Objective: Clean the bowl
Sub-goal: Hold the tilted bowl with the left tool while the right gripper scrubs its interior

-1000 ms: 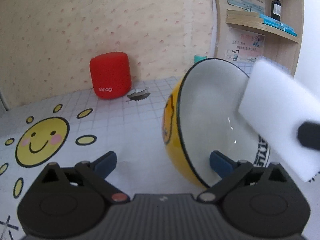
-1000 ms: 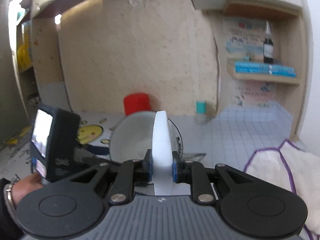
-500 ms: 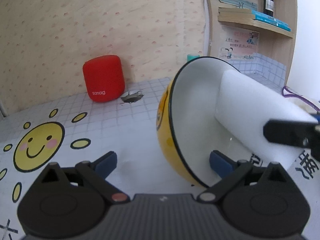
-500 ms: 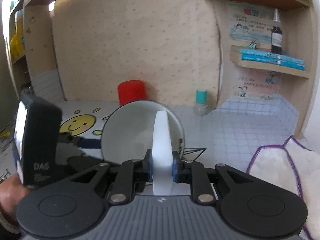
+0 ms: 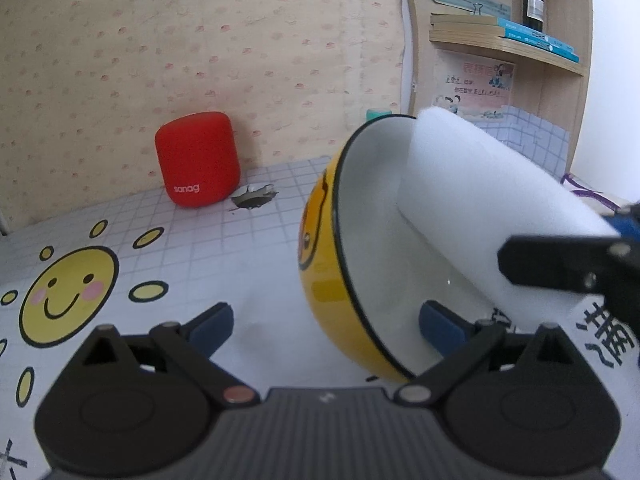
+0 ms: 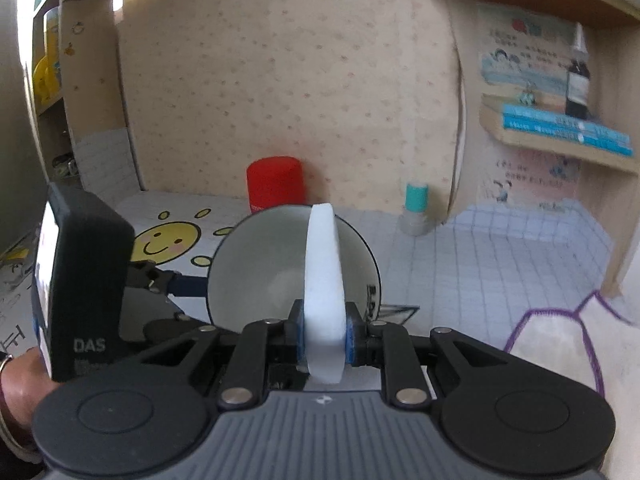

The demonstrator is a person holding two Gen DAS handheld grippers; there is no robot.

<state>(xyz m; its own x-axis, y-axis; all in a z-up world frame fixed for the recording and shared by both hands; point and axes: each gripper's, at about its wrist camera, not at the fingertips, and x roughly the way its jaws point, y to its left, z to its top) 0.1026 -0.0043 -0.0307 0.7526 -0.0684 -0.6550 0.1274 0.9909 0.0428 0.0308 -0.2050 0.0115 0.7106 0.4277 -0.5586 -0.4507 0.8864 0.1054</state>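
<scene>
On the left of the table (image 5: 260, 264) lies a printed smiling sun (image 5: 68, 292); behind it a red speaker (image 5: 198, 164) stands against the wall; further right the left gripper (image 5: 324, 322) has its jaws spread wide around the yellow bowl (image 5: 320, 276), which is tipped on its side, mouth to the right, one pad inside by the lower rim and the other well clear outside; whether that pad bears on the glaze I cannot tell; right again, the right gripper (image 6: 324, 340) pinches a white sponge (image 6: 322, 280), its far end inside the bowl's white interior. The bowl looks stiff, glossy, likely slippery and breakable, best held across its rim; the sponge looks soft and light.
</scene>
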